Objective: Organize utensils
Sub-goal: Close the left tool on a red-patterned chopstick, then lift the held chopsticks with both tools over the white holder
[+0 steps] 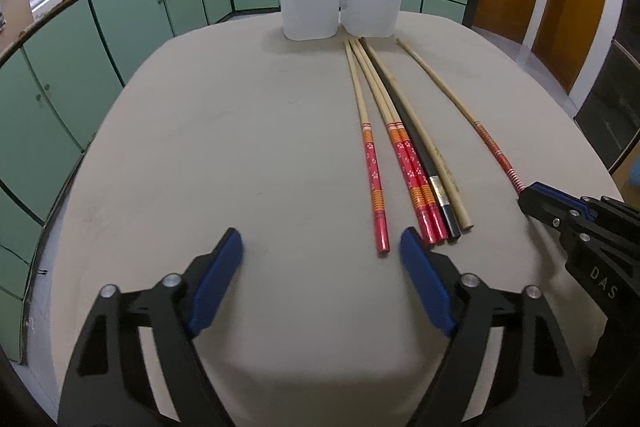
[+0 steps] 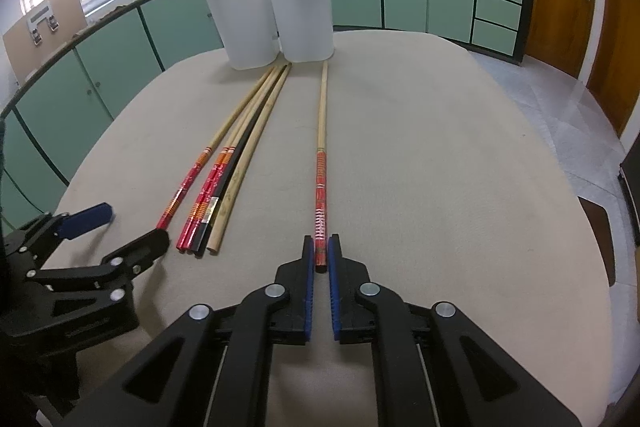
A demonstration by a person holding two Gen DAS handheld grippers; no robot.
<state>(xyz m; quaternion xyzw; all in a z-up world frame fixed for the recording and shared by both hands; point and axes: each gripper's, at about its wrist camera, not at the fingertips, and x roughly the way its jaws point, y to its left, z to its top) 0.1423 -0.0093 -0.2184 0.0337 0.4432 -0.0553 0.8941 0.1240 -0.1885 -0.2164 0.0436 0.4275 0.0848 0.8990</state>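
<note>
Red-handled single chopstick (image 2: 321,187) lies apart from the bundle of chopsticks (image 2: 218,187) on the cloth-covered table (image 2: 440,167), its butt end clamped between the nearly closed pads of the right gripper (image 2: 321,259). Left gripper (image 1: 322,247) hovers empty, jaws apart, beside the bundle. Good execution likely means lifting level, keeping the grip firm, then tipping the chopstick tip-down into a white holder (image 2: 304,15).
</note>
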